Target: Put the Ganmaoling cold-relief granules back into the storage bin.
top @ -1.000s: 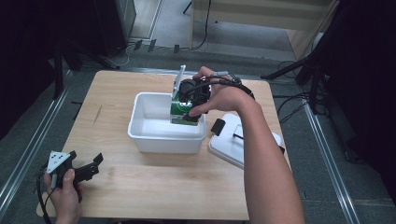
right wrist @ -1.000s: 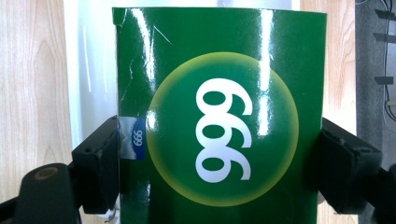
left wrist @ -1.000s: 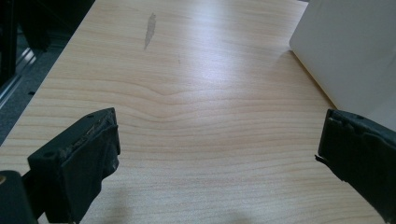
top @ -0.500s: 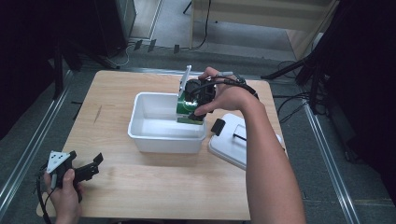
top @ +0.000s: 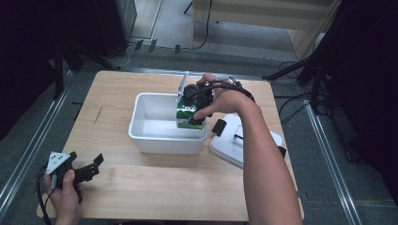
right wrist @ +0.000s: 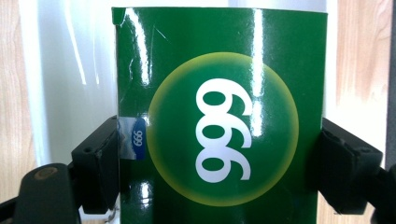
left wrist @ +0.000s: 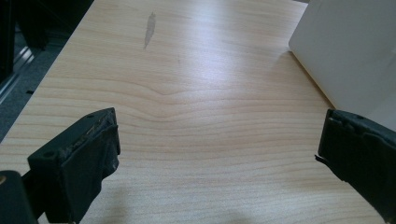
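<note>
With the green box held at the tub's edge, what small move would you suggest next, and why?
Probably lower it a little further into the white tub before letting go: the right gripper has its jaws pressed on both sides of the green box, which sits at the tub's right end.

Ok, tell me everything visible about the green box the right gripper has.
The green box looks like glossy card, with a yellow-rimmed circle bearing white digits and a small blue-and-white sticker at one edge. The right gripper is shut on its two sides, holding it at the right end of the white tub, partly inside.
</note>
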`<action>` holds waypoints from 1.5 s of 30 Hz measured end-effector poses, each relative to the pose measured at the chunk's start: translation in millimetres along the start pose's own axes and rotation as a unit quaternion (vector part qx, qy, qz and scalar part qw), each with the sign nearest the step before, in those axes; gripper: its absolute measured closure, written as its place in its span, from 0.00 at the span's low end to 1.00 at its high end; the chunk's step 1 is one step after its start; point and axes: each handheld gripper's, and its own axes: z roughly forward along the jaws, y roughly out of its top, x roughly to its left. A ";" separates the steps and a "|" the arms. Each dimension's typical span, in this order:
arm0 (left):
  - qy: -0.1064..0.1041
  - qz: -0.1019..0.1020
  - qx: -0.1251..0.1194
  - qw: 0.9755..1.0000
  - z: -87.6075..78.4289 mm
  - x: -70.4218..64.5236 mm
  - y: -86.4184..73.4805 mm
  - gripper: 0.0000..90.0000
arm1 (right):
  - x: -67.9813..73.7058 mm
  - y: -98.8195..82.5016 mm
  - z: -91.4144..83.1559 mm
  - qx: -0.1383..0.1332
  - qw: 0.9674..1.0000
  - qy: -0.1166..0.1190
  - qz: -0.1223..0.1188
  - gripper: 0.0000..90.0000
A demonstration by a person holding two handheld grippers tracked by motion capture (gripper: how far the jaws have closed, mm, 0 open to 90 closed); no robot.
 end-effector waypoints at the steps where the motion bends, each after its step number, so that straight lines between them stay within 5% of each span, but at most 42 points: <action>1: 0.000 -0.001 0.000 1.000 0.0 0.0 0.0 0.00 | -0.4 -0.1 2.4 0.000 1.000 0.001 -0.002 0.18; 24: -0.003 -0.008 -0.003 1.000 0.3 1.3 0.2 0.00 | 0.6 -6.0 46.7 0.031 0.998 0.044 0.016 0.17; 45: -0.006 -0.009 -0.001 1.000 -0.1 3.3 0.3 0.00 | 4.6 -2.2 69.6 0.074 0.995 0.054 0.026 0.17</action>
